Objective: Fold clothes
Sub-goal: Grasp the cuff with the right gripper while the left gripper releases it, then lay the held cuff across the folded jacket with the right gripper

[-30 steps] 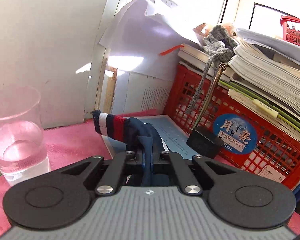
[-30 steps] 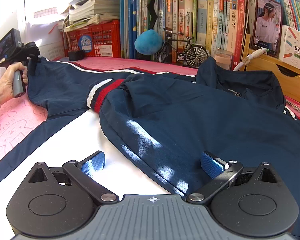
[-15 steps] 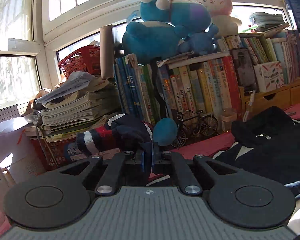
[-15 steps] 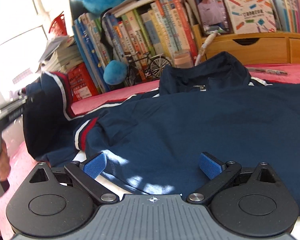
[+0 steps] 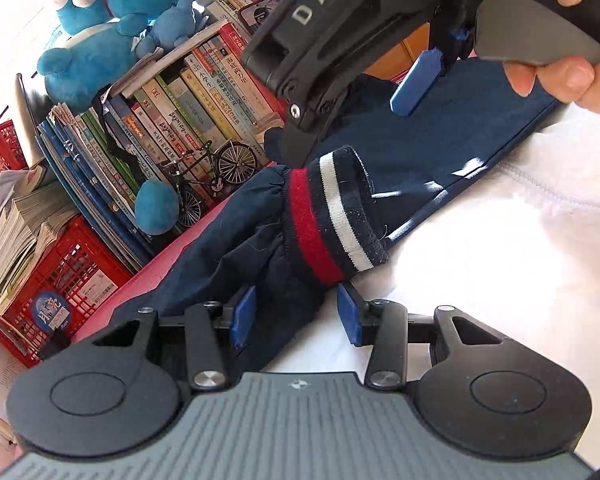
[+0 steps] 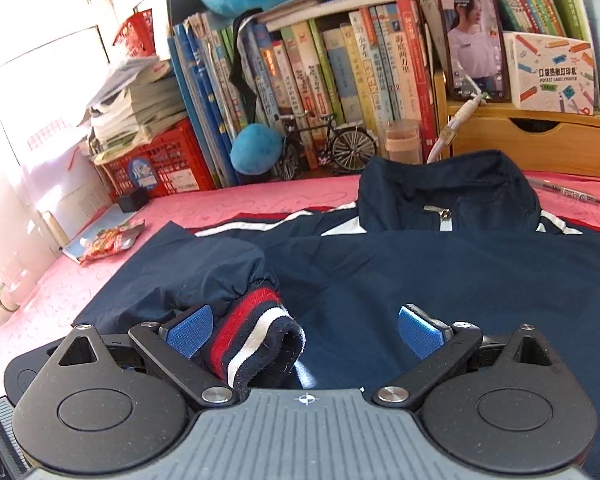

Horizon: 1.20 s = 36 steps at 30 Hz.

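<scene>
A navy jacket (image 6: pixel 460 280) lies spread on the pink tablecloth (image 6: pixel 260 200), its collar (image 6: pixel 448 196) towards the books. One sleeve is folded over the body, ending in a red, white and navy striped cuff (image 5: pixel 332 216). My left gripper (image 5: pixel 295 314) is open, and the sleeve cloth lies loosely between its blue pads. My right gripper (image 6: pixel 304 332) is open just above the jacket, with the cuff (image 6: pixel 256 332) resting against its left pad (image 6: pixel 190 330). In the left wrist view a hand (image 5: pixel 560 76) holds the right gripper over the jacket.
A row of books (image 6: pixel 340 72), a red crate (image 6: pixel 160 164), a model bicycle (image 6: pixel 324 148) and a wooden drawer unit (image 6: pixel 532 140) line the back. A glass (image 6: pixel 14 284) and a snack wrapper (image 6: pixel 108 240) sit at the left, a pen (image 6: pixel 564 192) at the right. White cloth (image 5: pixel 500 260) lies beside the jacket.
My left gripper carried the sleeve from the left side across onto the jacket body, then opened and let the cuff go. The right gripper stayed open and came close to the cuff.
</scene>
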Each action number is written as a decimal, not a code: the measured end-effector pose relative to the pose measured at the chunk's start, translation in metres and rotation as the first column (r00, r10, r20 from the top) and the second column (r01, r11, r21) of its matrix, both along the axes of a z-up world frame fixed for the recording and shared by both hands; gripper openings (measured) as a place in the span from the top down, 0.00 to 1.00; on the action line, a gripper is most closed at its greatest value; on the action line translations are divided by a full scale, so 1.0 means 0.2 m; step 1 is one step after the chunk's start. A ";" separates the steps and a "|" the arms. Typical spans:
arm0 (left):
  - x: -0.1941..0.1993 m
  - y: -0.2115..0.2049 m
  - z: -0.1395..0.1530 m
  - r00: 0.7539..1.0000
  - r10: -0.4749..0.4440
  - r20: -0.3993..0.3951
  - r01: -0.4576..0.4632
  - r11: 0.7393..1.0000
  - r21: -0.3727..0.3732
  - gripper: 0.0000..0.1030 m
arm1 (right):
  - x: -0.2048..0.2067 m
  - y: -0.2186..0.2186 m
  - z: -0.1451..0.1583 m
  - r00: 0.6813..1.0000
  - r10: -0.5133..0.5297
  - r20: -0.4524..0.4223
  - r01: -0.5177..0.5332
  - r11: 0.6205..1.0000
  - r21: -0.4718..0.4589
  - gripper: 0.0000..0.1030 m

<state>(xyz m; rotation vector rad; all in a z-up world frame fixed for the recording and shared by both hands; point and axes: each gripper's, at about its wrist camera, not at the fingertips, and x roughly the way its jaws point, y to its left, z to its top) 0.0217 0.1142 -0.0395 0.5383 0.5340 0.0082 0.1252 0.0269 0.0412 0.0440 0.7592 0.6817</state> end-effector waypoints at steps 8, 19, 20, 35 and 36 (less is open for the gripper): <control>-0.01 0.05 0.04 1.000 0.008 -0.013 -0.009 0.997 -0.077 0.51 | 0.00 0.03 -0.09 0.997 0.002 -0.077 0.003 0.998 0.067 0.75; -0.30 0.24 0.38 0.982 -0.099 0.160 0.147 0.935 -0.323 0.15 | 0.10 -0.36 0.27 0.976 -0.186 0.112 0.169 0.975 0.146 0.90; -0.29 0.25 0.40 0.983 -0.082 0.164 0.133 0.935 -0.328 0.15 | 0.12 -0.42 0.29 0.968 -0.219 0.119 0.201 0.969 0.143 0.90; 0.05 0.30 0.13 0.987 0.151 -0.051 -0.159 0.955 -0.252 0.15 | 0.37 -0.81 -0.15 0.923 -0.379 -0.068 0.374 0.924 -0.084 0.74; 0.04 0.30 0.12 0.987 0.150 -0.057 -0.159 0.955 -0.249 0.15 | 0.36 -0.82 -0.18 0.919 -0.386 -0.086 0.379 0.922 -0.082 0.68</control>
